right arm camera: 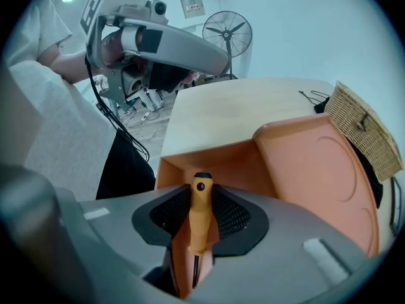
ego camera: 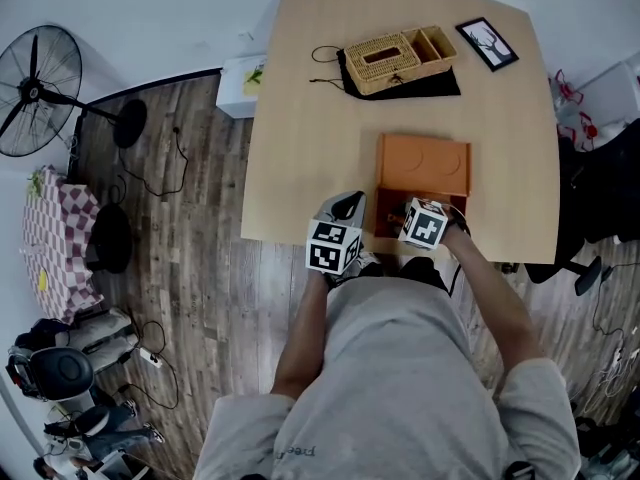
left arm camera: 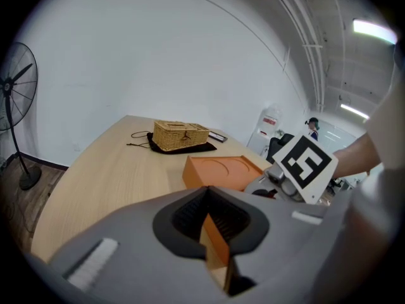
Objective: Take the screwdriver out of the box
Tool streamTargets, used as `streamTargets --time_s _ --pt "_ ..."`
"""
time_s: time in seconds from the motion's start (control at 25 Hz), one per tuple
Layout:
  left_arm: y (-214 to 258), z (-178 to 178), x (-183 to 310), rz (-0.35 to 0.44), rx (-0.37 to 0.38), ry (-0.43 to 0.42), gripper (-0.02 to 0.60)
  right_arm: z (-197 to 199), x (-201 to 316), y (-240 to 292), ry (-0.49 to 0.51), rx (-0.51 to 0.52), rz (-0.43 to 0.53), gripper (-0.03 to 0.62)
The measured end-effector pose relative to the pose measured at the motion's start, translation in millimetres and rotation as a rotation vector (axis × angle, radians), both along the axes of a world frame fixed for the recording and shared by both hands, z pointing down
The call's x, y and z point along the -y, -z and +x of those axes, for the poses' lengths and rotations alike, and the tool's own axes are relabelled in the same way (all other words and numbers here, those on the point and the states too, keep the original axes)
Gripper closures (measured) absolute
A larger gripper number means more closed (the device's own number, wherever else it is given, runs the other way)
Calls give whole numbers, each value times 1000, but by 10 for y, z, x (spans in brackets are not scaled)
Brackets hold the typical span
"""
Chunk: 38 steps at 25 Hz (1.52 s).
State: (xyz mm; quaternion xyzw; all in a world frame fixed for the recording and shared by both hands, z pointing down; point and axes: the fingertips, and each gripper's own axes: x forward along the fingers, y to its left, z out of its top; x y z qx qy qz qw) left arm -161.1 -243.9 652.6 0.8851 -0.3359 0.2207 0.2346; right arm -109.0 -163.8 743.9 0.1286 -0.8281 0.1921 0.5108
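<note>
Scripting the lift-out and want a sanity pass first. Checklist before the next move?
- lid open: ok, folded back behind the box.
- right gripper on screwdriver: ok, both pads meet the handle.
- screwdriver tip clear of box: cannot tell, the tip is hidden under the gripper.
- left gripper steadying box: cannot tell, the box wall stands between its jaws but the clamp is unclear.
- bare table for set-down: ok, left of the box.
</note>
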Motion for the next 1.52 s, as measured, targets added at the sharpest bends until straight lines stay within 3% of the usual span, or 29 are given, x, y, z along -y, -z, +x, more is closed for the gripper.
streamTargets --time_s 0.24,0.72,1.16,1.52 --pt "14 131 -94 7 24 -20 526 54 19 99 -77 65 33 487" --pt "65 434 -386 -4 17 78 528 270 80 385 -277 172 220 487" --pt "150 621 -655 -10 29 148 526 544 71 861 -361 302 337 487" --pt "324 671 -655 39 43 203 528 729 172 1363 -424 423 425 487"
